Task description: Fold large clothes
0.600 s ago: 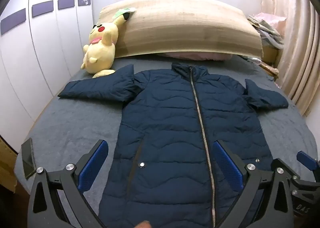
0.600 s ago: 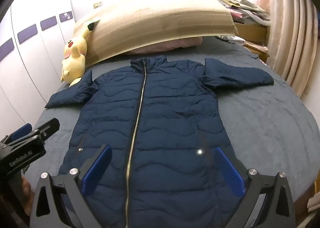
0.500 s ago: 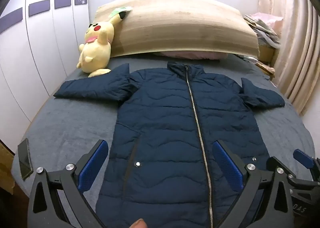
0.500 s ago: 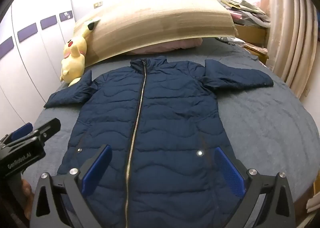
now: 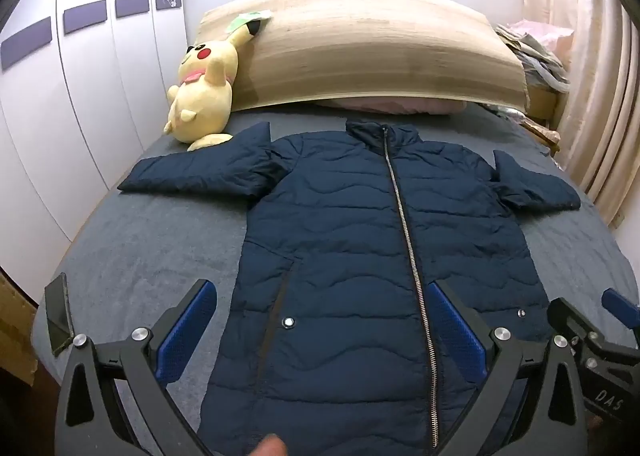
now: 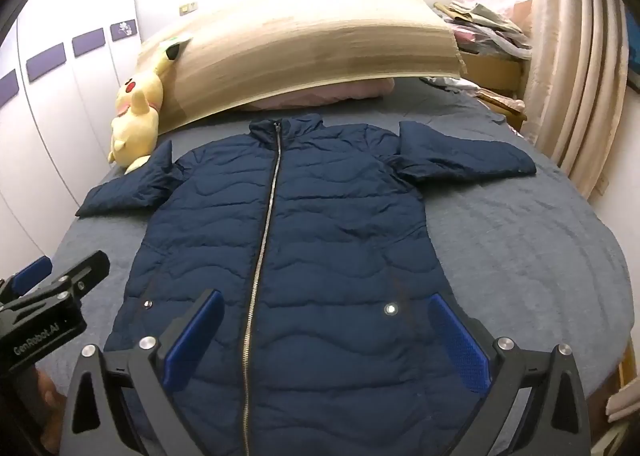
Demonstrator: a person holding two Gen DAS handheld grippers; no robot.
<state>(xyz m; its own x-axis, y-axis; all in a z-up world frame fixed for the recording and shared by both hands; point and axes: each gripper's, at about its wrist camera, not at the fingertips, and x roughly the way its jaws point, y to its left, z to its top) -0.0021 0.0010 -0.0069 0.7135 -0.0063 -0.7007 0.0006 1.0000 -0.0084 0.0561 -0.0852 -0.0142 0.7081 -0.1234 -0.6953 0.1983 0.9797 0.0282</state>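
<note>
Navy, puffy and slippery, the jacket (image 5: 360,256) lies flat on the bed (image 5: 152,256), zipped, so we judge its far sleeves best to pinch, left gripper (image 5: 320,332) and right gripper (image 6: 326,340) both spread, empty.

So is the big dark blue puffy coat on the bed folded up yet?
No, the dark blue puffy coat lies spread flat, zipped shut, both sleeves out sideways. Both grippers are open above its hem.

My own fingers (image 5: 188,328) cover part of the jacket (image 5: 360,248), and its hem runs off the bottom edge in both views. The pink pillow (image 5: 392,104) lies mostly hidden beneath the beige bolster (image 5: 360,52). The pile (image 6: 488,24) is too blurred to identify.
</note>
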